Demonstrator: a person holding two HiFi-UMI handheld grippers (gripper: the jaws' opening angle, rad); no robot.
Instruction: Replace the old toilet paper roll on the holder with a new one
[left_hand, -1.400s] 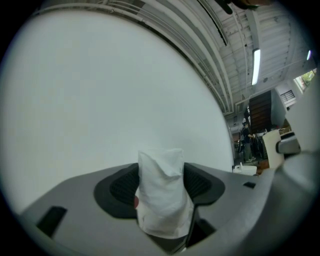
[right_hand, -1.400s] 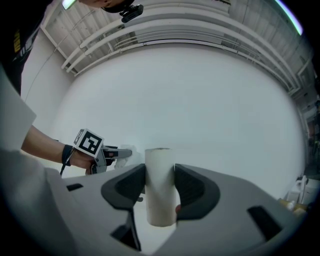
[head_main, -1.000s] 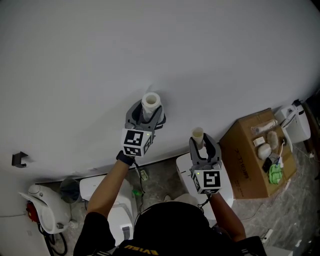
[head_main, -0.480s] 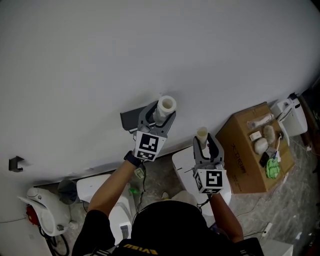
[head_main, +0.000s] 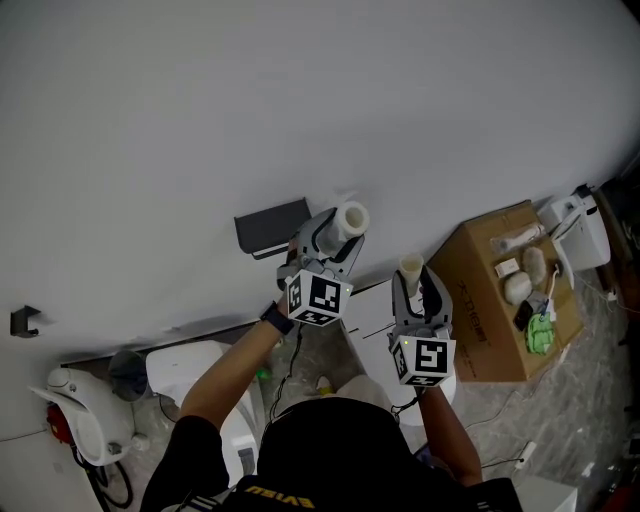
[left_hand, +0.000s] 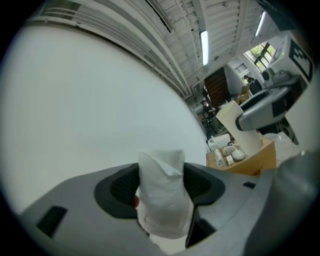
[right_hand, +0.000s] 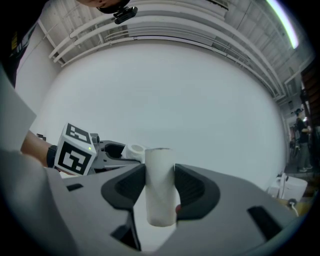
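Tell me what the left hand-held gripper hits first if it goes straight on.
Most likely the white wall, which fills the view beyond the left hand-held gripper and its clamped paper roll. The dark holder looks off to one side, though depth is unclear.

The head view looks from above the person's head, steeply down a plain white wall (head_main: 300, 100) to the grey floor (head_main: 590, 420). It stands far enough off to take in both arms, the left claw (head_main: 335, 235) and the right claw (head_main: 412, 285). The left gripper view rides on its claw and faces along the jaws at that wall, so near that the white toilet paper roll (left_hand: 162, 195) between them fills its lower middle. The right gripper view sits likewise behind a pale cardboard tube (right_hand: 160, 185). Each gripper view catches the other claw at its side. The head and left gripper views share the brown cardboard box (head_main: 490, 300).
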